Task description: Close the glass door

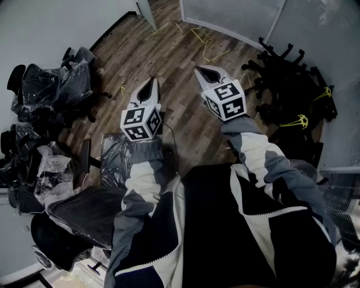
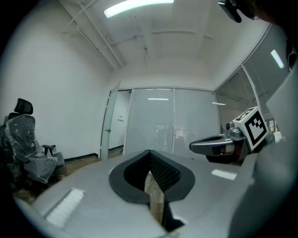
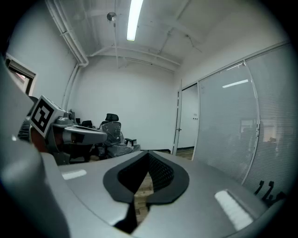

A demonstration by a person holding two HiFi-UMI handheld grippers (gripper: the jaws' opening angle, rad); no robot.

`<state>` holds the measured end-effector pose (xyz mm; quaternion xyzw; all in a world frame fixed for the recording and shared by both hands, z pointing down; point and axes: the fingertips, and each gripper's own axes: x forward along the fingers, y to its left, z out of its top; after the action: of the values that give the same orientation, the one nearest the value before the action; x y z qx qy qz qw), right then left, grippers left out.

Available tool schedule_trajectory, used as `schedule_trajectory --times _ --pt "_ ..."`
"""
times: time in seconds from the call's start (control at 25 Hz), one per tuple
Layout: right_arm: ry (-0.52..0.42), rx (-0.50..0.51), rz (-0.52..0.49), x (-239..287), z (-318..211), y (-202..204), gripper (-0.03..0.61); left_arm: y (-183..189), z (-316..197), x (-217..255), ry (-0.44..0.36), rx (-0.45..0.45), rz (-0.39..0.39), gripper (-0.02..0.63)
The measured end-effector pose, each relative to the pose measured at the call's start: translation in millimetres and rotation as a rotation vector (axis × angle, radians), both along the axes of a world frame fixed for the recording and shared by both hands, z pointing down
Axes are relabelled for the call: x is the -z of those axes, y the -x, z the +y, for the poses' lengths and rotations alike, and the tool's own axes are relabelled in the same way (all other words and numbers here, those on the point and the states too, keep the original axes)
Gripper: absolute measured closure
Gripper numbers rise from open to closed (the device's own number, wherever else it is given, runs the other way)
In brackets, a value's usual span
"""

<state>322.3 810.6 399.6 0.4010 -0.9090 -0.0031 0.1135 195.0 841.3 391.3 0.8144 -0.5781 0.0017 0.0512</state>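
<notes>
The left tongs (image 1: 152,82) and right tongs (image 1: 201,71) are closed, holding nothing. The glass door (image 2: 108,123) (standing open) looks heavy, stiff and slick, so push its edge.

In the head view, the top edge cuts off the glass door (image 1: 147,12) at the far left, so only its lower corner shows. The wrapped chairs (image 1: 34,95) run off the left edge. In the left gripper view, the door's handle (image 2: 107,131) is too small to make out.
</notes>
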Motion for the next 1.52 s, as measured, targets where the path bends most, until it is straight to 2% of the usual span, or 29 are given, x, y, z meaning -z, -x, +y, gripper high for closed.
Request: schedule_trajectory --times 0.52,0.68,0.92,1.04,1.28,1.52 --pt "-0.009 -0.028 -0.001 -5.6 -4.7 31.1 0.574 34.1 -10.9 -8.9 -0.009 -0.023 -0.002 0.612" --pt "0.004 -0.041 0.007 -20.0 -2.3 41.7 0.546 52.3 -8.7 -18.8 -0.018 -0.038 0.02 0.612" --pt "0.038 -0.056 0.013 -40.5 -22.1 45.8 0.545 59.3 -25.9 -35.0 -0.018 -0.077 -0.015 0.612" --pt "0.063 -0.043 0.001 -47.9 -51.0 47.2 0.549 56.6 -53.3 -42.0 0.004 -0.071 -0.015 0.612" --pt "0.08 0.03 -0.017 -64.7 -135.3 33.6 0.551 43.2 -134.1 -52.9 0.054 -0.003 -0.015 0.612" --pt "0.039 0.121 0.004 -44.7 -231.1 2.6 0.551 6.7 -241.1 -30.5 0.009 0.041 -0.007 0.612"
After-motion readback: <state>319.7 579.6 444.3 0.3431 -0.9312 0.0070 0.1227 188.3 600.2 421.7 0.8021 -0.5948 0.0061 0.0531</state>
